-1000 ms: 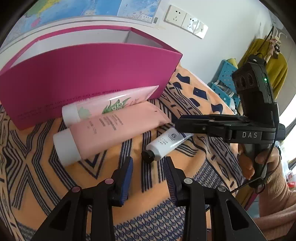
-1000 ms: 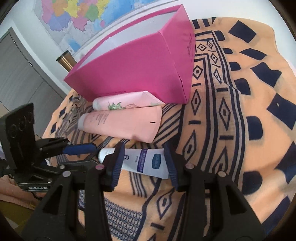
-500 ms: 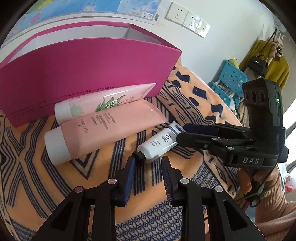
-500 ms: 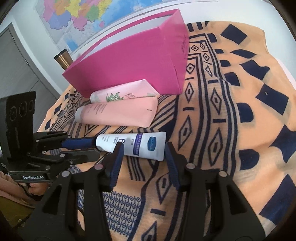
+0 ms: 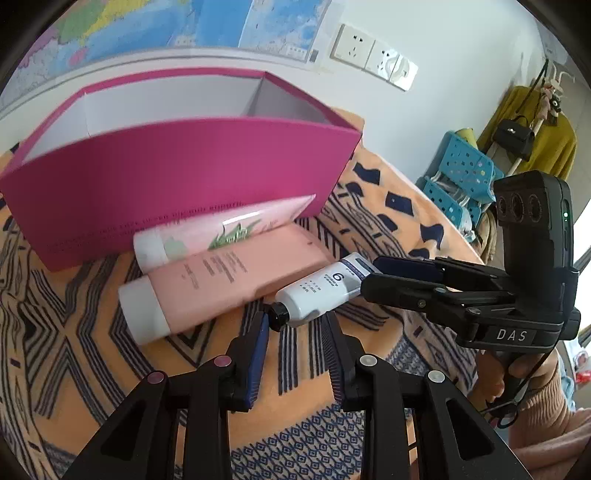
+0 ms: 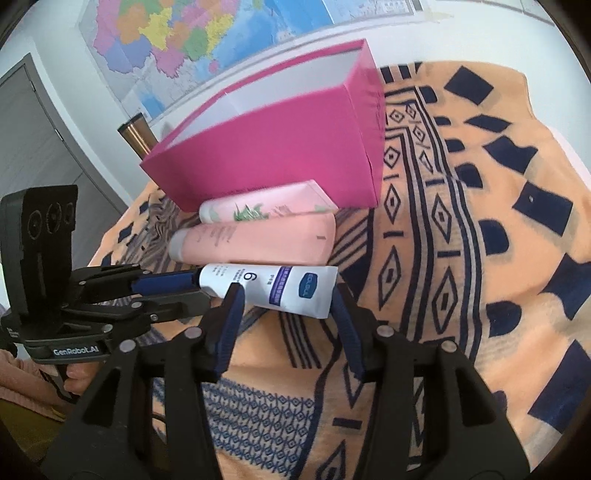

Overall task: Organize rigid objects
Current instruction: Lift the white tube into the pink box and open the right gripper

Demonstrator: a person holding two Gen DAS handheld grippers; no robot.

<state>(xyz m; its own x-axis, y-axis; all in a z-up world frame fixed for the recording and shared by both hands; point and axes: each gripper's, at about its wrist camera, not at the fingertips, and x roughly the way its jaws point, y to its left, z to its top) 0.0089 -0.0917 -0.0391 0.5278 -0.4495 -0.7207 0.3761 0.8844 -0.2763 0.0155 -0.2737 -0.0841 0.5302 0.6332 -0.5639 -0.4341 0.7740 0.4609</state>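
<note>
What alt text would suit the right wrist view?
A white tube lies on a patterned orange blanket at the tips of the right gripper, whose jaws have just been opening with it partly between them. Beyond lie two pink tubes beside an open magenta box.

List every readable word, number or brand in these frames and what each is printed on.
"6": white tube, also seen from the left wrist.
"DAS": right gripper's body.
"GenRobot.AI": left gripper's body.
Blue badge and small print on the white tube: too blurred.
Print on the pink tube, green-leaf tube and pink box: unreadable.
Wall map labels: too small.
</note>
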